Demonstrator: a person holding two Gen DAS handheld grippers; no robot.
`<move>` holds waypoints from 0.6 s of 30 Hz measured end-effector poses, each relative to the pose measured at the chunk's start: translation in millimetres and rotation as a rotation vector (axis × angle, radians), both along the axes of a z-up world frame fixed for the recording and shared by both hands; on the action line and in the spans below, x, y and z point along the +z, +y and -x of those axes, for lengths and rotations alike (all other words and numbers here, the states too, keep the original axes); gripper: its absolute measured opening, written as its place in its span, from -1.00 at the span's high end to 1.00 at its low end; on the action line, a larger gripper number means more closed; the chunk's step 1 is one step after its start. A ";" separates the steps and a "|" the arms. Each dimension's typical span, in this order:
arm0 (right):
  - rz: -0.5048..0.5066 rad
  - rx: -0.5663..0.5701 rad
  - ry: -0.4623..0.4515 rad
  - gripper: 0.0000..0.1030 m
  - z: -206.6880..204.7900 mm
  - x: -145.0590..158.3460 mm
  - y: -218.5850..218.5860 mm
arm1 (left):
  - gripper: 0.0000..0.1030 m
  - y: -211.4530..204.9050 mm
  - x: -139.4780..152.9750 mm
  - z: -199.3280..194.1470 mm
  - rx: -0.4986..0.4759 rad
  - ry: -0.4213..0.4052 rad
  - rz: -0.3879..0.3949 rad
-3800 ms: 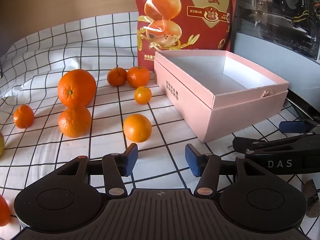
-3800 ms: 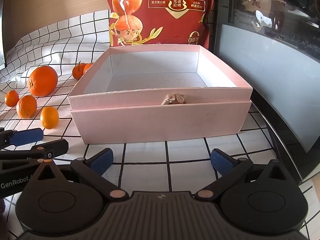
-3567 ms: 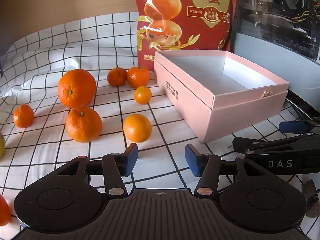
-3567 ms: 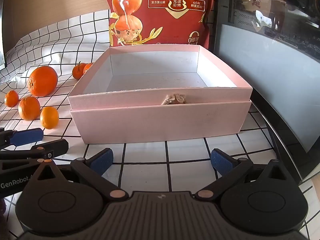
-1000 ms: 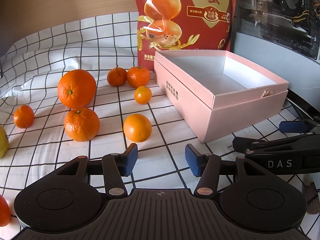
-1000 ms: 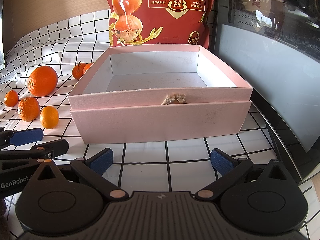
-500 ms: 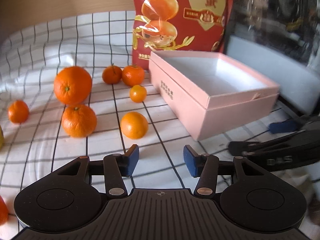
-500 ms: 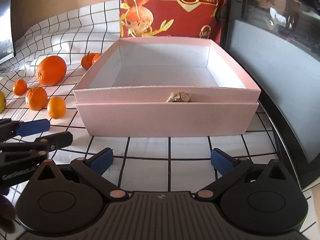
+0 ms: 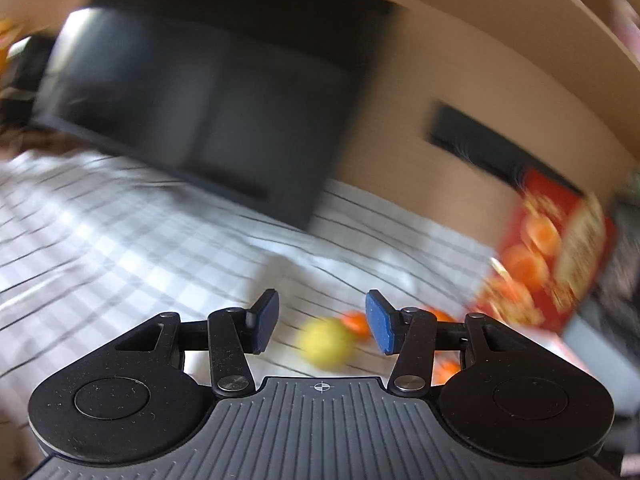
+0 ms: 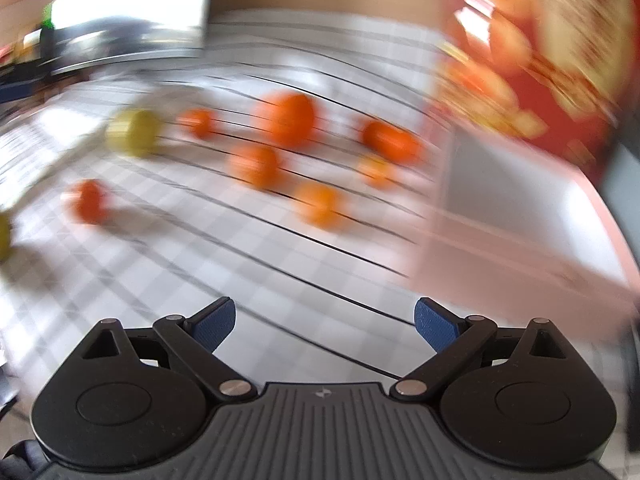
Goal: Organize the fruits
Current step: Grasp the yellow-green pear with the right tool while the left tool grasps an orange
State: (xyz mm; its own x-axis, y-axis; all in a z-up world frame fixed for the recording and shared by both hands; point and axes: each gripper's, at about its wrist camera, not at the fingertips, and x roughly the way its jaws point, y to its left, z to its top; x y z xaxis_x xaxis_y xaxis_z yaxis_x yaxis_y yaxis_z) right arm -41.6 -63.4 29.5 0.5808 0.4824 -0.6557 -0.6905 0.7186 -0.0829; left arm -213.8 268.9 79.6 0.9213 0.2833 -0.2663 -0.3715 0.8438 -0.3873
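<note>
Both views are motion-blurred. My left gripper [image 9: 322, 322] is open and empty, above the checked cloth; a yellow fruit [image 9: 326, 342] lies on the cloth between and beyond its fingers, with oranges [image 9: 354, 320] behind it. My right gripper [image 10: 324, 318] is wide open and empty. Ahead of it lie several oranges: a large one [image 10: 288, 120], a medium one [image 10: 254, 166], a smaller one [image 10: 320, 204], and a yellow fruit [image 10: 134, 132] at the left. The pink box [image 10: 520, 240] stands at the right, open, its inside white.
A red snack bag [image 10: 560, 52] stands behind the box and shows in the left wrist view [image 9: 552, 256]. A dark monitor [image 9: 192, 108] stands at the back of the cloth. Another small orange [image 10: 86, 200] lies at the left.
Both grippers have swung sharply to the left and lifted; the views now blur. The left view has left the box and faces the monitor. Both grippers stay open.
</note>
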 end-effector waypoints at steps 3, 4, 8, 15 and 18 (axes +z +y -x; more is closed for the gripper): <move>-0.021 0.169 -0.035 -0.88 34.9 8.3 51.1 | -0.03 27.6 -7.7 22.1 0.072 -0.037 0.059; -0.033 0.234 -0.017 -0.88 43.7 11.9 66.8 | -0.03 34.2 -8.4 25.0 0.090 -0.037 0.065; -0.103 0.454 0.114 -0.88 69.0 18.5 131.6 | -0.03 43.6 -8.0 27.2 0.092 -0.030 0.085; -0.078 0.624 0.189 -0.88 102.8 8.2 202.3 | -0.03 44.6 -15.9 37.3 0.072 -0.030 0.089; -0.033 0.618 0.187 -0.74 104.6 -3.6 215.0 | -0.03 41.2 -19.6 37.2 0.053 -0.009 0.078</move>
State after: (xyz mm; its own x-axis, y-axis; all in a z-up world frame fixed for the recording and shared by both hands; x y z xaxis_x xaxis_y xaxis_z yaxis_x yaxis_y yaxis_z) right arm -146.2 151.6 25.9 0.0666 0.7131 -0.6979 -0.9783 0.1841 0.0948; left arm -251.0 310.1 60.0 0.9080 0.3107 -0.2812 -0.4111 0.7904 -0.4541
